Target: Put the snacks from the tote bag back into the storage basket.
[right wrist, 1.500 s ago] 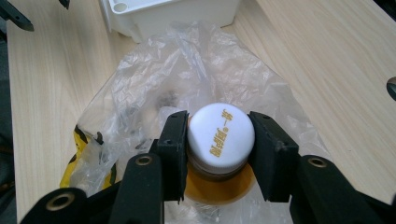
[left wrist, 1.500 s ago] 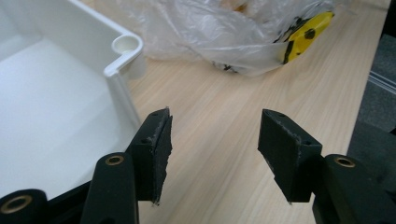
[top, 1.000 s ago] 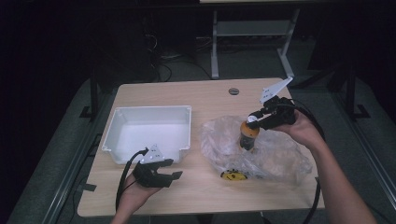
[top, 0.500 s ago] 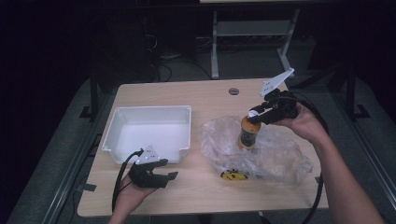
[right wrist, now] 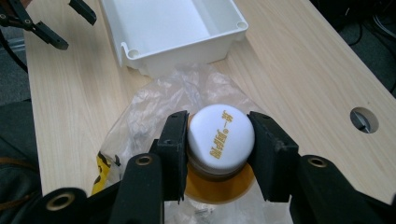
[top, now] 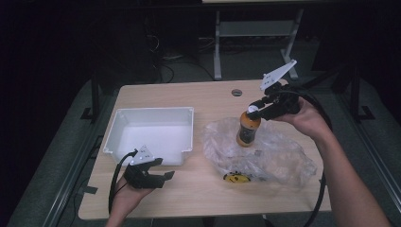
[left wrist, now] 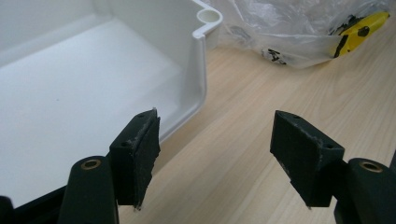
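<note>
While the left gripper (top: 163, 176) idles, the clamped bottle (top: 247, 130) has risen.

Black left gripper (top: 163, 169), black right gripper (top: 253, 109), 2 jaws each, brass screws, grey 3-cornered plates, black cables

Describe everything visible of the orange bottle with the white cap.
The orange bottle is small, with a glossy, plastic-looking orange body and a round white cap printed with gold characters. It stands roughly upright, its base at the clear plastic bag on the right half of the wooden table; whether it rests there or is lifted is unclear. The right hand-held gripper clamps the cap from both sides, jaws pressed against its rim. Nothing else touches it.
</note>
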{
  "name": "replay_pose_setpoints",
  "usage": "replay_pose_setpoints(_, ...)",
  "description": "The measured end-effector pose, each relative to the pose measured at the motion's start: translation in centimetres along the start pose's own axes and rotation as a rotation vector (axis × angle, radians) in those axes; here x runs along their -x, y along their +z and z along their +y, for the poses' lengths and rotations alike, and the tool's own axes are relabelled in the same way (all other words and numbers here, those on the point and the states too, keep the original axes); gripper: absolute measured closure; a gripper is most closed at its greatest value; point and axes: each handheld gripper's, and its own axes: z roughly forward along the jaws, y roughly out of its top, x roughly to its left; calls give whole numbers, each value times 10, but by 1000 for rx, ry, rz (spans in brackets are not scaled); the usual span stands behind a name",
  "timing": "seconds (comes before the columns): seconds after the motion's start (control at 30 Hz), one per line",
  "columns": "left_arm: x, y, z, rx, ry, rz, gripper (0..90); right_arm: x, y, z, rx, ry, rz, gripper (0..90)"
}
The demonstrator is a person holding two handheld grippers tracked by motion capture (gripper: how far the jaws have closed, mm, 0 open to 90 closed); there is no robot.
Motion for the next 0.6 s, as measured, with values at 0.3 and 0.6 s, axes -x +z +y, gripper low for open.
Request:
replay_pose_setpoints(0.3, -4, -1, -2, 1, -9, 12, 310, -3, -5, 13, 2, -9, -2, 587)
replay_pose_setpoints(0.6, -7, -1, -3, -11, -2, 21, 295, -7, -8, 27, 1, -14, -11, 587)
